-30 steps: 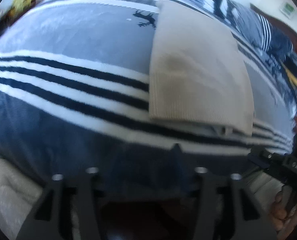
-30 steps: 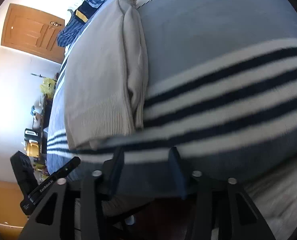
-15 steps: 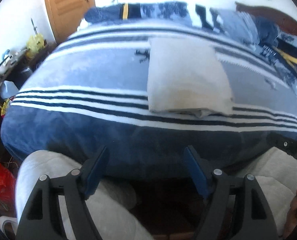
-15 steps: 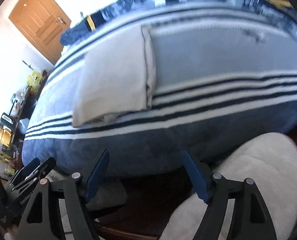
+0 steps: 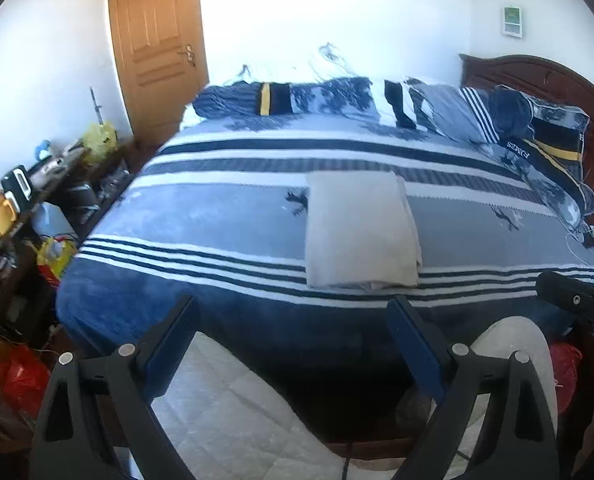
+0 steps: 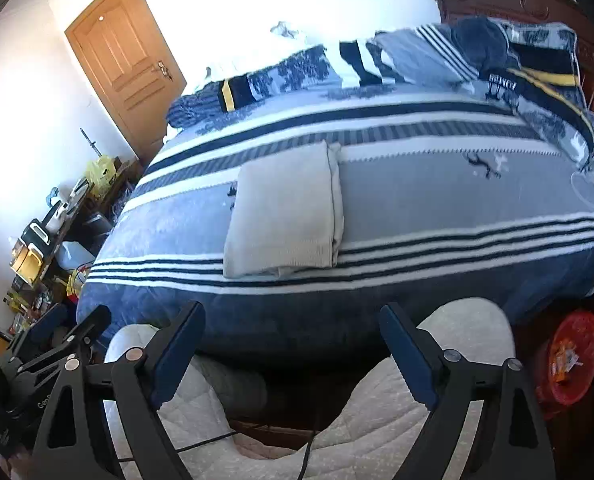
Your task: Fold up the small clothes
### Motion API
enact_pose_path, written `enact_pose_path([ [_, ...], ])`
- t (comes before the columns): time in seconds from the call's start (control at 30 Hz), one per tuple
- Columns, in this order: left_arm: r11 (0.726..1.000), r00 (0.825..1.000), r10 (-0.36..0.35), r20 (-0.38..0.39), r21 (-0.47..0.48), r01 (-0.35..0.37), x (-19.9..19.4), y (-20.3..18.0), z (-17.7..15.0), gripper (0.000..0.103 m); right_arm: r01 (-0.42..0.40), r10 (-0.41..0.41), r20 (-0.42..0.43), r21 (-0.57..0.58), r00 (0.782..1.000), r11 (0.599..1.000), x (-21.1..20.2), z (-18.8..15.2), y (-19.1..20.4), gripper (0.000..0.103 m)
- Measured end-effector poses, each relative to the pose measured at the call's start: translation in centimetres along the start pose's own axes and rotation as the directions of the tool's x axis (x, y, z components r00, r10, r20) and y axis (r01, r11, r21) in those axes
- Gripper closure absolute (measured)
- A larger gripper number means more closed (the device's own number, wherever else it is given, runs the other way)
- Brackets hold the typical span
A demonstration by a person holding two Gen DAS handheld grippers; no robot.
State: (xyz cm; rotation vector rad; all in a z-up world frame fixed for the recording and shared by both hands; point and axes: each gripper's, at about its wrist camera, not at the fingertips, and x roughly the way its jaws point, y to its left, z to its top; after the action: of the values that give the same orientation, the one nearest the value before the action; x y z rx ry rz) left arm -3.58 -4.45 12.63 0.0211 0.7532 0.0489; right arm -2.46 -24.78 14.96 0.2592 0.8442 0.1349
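Looking across a bedroom: bed (image 5: 225,216) under a blue striped blanket (image 5: 201,312), wooden door (image 5: 157,48) behind, cluttered shelf (image 5: 21,196) at left. Lying flat on the blanket near the front edge, folded into a rectangle: beige garment (image 5: 357,228), also seen from the right wrist (image 6: 281,220). Hovering well short of the bed, both empty, jaws spread wide: left gripper (image 5: 293,344) and right gripper (image 6: 293,348), above white quilted trousers (image 6: 377,420).
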Motion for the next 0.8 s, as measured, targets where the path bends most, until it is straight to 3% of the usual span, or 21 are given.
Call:
enact_pose_path([
  [0.43, 1.0, 0.999, 0.002, 0.048, 0.013, -0.003, -4.0, -0.6, 1.1, 0.008, 0.08, -0.072, 0.106, -0.064, 0.992, 0.995, -6.1, 0.7, 2.6, 0.011],
  [0.8, 1.0, 0.999, -0.011, 0.052, 0.001, 0.011, -4.2, -0.8, 0.9, 0.008, 0.116, -0.095, 0.163, -0.125, 0.982, 0.985, -7.3, 0.4, 4.0, 0.011],
])
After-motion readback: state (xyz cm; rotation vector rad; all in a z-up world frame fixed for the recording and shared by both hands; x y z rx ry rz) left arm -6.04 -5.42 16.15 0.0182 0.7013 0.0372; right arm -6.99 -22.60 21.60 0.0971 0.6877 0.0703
